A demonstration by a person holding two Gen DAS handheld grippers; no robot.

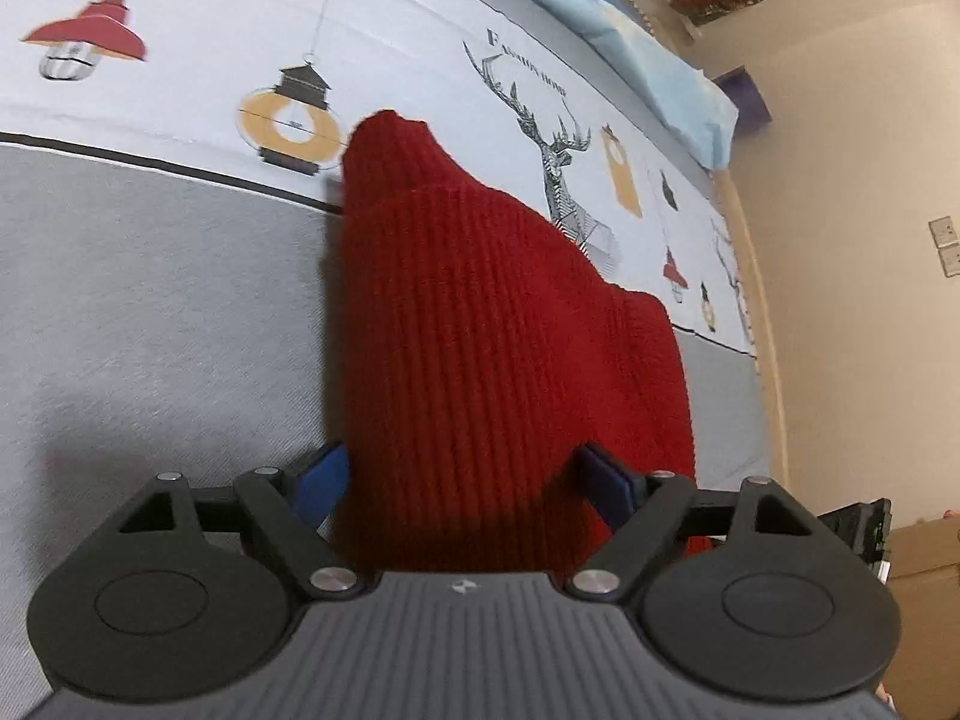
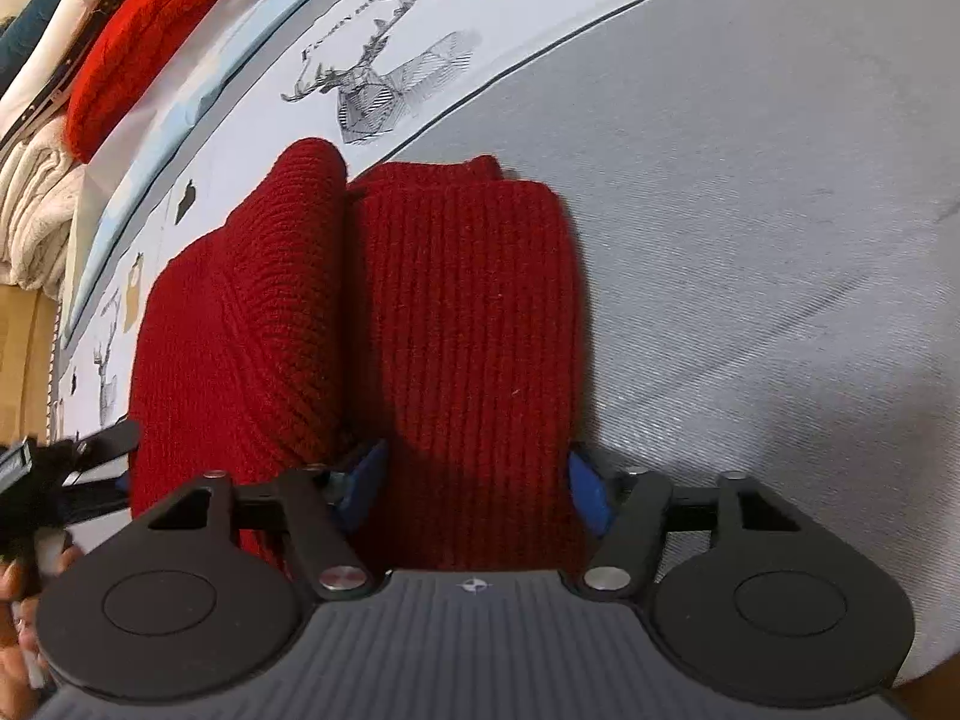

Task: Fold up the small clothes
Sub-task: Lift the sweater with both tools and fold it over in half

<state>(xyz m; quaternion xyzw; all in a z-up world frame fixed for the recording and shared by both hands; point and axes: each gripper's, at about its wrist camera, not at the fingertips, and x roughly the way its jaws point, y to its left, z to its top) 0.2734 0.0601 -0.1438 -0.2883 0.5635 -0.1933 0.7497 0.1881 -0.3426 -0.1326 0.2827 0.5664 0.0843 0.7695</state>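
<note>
A dark red ribbed knit garment (image 1: 480, 312) lies folded lengthwise on the bed. My left gripper (image 1: 465, 480) stands open at its near end, blue pads wide apart, the cloth between them without being pinched. In the right wrist view the garment (image 2: 420, 312) shows as two long folded parts side by side. My right gripper (image 2: 477, 480) straddles the right-hand part, one pad at each edge; the knit shows no squeeze or bunching, so I read it as open. The left gripper's black frame (image 2: 90, 462) shows at the left edge of that view, with a hand (image 2: 15, 588) below it.
The bedsheet (image 1: 150, 300) is grey with a pale band printed with lamps and deer. A light blue quilt (image 1: 630, 30) lies along the far side. Folded clothes are stacked beyond it, among them a bright red knit (image 2: 150, 30) and a white fluffy piece (image 2: 36, 210). A cardboard box (image 1: 924, 546) stands by the wall.
</note>
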